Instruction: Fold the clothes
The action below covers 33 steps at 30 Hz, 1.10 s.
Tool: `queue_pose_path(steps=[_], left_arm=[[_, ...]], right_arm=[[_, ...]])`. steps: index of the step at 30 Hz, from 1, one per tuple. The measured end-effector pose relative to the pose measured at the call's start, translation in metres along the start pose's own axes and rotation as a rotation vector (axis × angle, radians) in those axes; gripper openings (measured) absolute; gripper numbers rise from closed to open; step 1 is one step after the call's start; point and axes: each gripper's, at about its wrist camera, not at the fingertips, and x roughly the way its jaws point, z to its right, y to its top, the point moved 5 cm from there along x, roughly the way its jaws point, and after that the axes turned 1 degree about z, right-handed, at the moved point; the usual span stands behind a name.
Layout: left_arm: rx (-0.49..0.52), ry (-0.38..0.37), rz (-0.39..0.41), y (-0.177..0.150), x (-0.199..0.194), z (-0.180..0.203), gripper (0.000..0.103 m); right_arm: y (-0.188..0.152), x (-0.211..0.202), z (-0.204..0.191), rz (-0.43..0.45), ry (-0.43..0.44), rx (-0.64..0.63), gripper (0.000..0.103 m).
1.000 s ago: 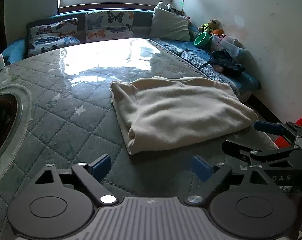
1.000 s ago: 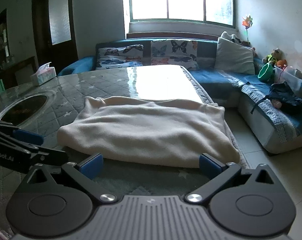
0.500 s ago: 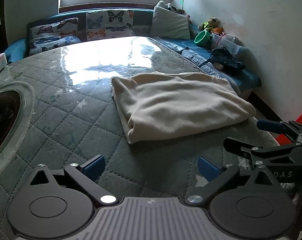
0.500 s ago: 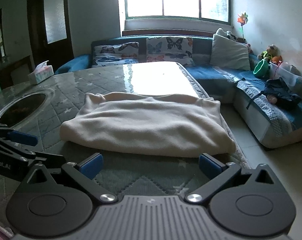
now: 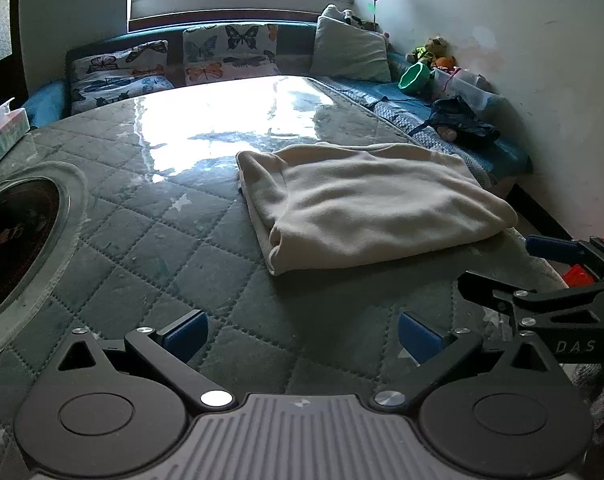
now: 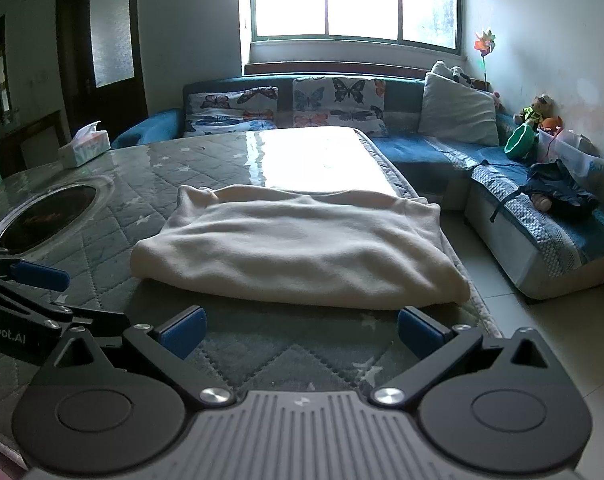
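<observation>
A cream garment lies folded into a thick rectangle on the quilted grey-green table cover, near its right edge. My left gripper hovers open just short of the garment's near left corner, with nothing between its blue pads. From the right wrist view the same garment spreads across the middle. My right gripper is open in front of its near long edge and holds nothing. Each gripper shows in the other's view: the right gripper at the right, the left gripper at the left.
A dark round inset sits in the table at the left, and a tissue box stands at the far left corner. A blue sofa with butterfly cushions wraps the back and right. Tiled floor drops off beside the table's right edge.
The left gripper's jaws have spread a little wider. The garment lies as before, and the right gripper has hardly moved.
</observation>
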Motion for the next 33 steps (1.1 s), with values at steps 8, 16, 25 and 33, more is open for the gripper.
queue_pose_path(steps=[8,16,25,33], left_arm=[[0.005,0.007,0.009,-0.003,-0.007,0.002,0.103],[0.001,0.016,0.01,-0.007,-0.012,0.001,0.103],[0.007,0.02,0.018,-0.01,-0.019,0.003,0.103],[0.013,0.036,0.017,-0.011,-0.023,0.006,0.103]], right_arm=[[-0.001,-0.008,-0.004,0.015,-0.001,-0.005,0.103],[-0.001,-0.016,-0.006,0.033,-0.005,-0.012,0.103],[-0.002,-0.023,-0.009,0.045,-0.011,-0.014,0.103],[-0.001,-0.028,-0.009,0.058,-0.018,-0.012,0.103]])
